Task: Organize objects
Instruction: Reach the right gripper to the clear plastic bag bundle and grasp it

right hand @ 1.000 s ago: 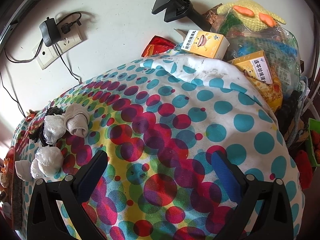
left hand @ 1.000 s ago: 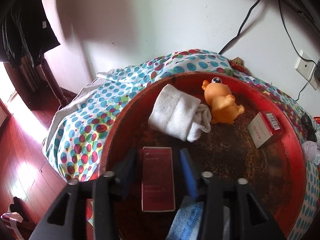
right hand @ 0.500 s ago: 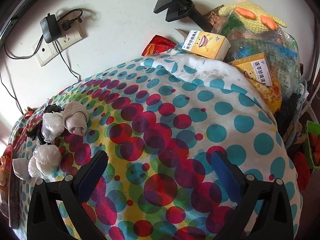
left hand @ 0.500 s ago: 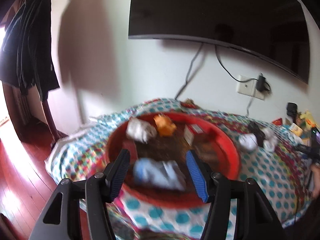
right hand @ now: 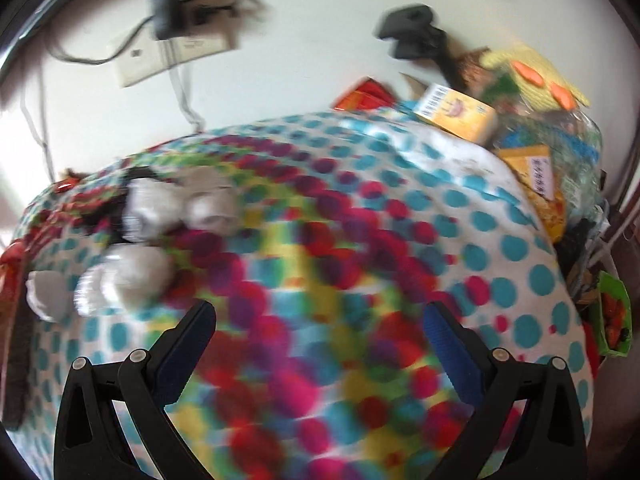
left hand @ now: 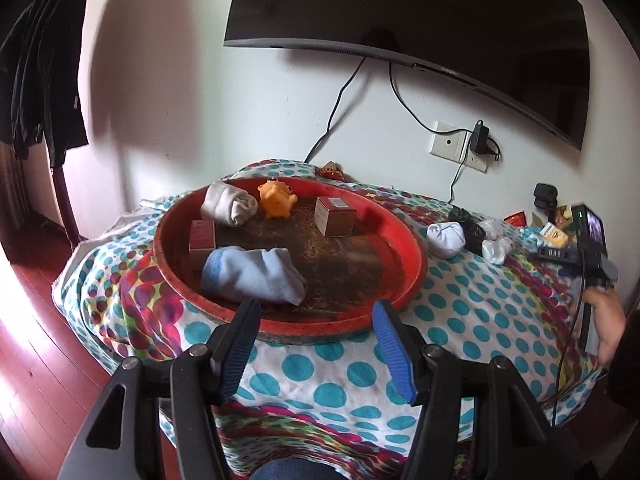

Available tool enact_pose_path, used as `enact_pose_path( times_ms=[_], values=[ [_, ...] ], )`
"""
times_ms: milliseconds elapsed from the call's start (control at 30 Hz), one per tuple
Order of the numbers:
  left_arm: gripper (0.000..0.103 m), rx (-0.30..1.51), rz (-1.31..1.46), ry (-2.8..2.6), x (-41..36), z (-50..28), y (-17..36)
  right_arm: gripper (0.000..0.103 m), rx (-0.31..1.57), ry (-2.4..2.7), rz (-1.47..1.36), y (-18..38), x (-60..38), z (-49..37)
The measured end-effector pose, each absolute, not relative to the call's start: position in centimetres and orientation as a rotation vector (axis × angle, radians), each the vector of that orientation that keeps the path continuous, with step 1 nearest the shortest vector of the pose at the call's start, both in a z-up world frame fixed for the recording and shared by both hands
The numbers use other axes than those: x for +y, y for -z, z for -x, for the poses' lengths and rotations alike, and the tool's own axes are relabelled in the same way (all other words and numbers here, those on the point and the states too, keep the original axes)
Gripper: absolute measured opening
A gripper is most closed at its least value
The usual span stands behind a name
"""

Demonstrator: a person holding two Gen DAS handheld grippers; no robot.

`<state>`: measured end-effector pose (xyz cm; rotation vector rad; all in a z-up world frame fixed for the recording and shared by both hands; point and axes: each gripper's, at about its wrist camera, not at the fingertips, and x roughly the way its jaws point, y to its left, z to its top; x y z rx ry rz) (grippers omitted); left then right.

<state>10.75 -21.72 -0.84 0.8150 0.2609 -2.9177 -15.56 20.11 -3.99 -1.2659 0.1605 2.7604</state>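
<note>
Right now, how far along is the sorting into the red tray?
Done: the red tray holds a blue sock, grey sock, orange toy and two boxes. In hand: nothing; left gripper and right gripper are open and empty. Left: rolled socks on the dotted cloth.

A round red tray (left hand: 412, 256) sits on a table covered with a spotted cloth (left hand: 472, 308). In the tray, a blue sock (left hand: 252, 274) lies nearest, touching a dark red box (left hand: 202, 236) at its left. Farther back are a rolled white sock (left hand: 229, 204), an orange toy (left hand: 277, 199) and a tan box (left hand: 335, 217). The left gripper (left hand: 316, 346) hovers over the cloth just short of the tray rim, its jaws apart and empty. To the tray's right lies a small pile of balled socks (left hand: 466, 237). At the right edge, a hand (left hand: 608, 320) holds another device. A dark screen (left hand: 420, 20) hangs on the wall.
</note>
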Motion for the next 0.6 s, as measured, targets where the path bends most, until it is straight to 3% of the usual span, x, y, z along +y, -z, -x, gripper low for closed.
enact_pose_path(
  times_ms=[133,267,400,533,600],
  values=[
    [0.060,0.313,-0.820,2.922,-22.0,-10.9,0.8,0.103,0.086,-2.831,1.292,3.4,15.4,16.4],
    [0.060,0.221,-0.740,2.903,-21.6,-11.5,0.2,0.101,-0.033,-2.842,1.315,3.8,11.6,17.1],
    [0.060,0.173,-0.741,2.914,-21.0,-11.5,0.2,0.067,-0.035,-2.848,1.389,4.9,9.9,18.2],
    [0.060,0.083,-0.714,2.926,-20.1,-11.6,0.0,0.064,-0.045,-2.859,1.420,5.8,8.4,19.2],
    [0.060,0.075,-0.731,2.929,-19.9,-11.4,0.2,0.055,-0.069,-2.865,1.424,6.0,7.7,19.5]
  ],
)
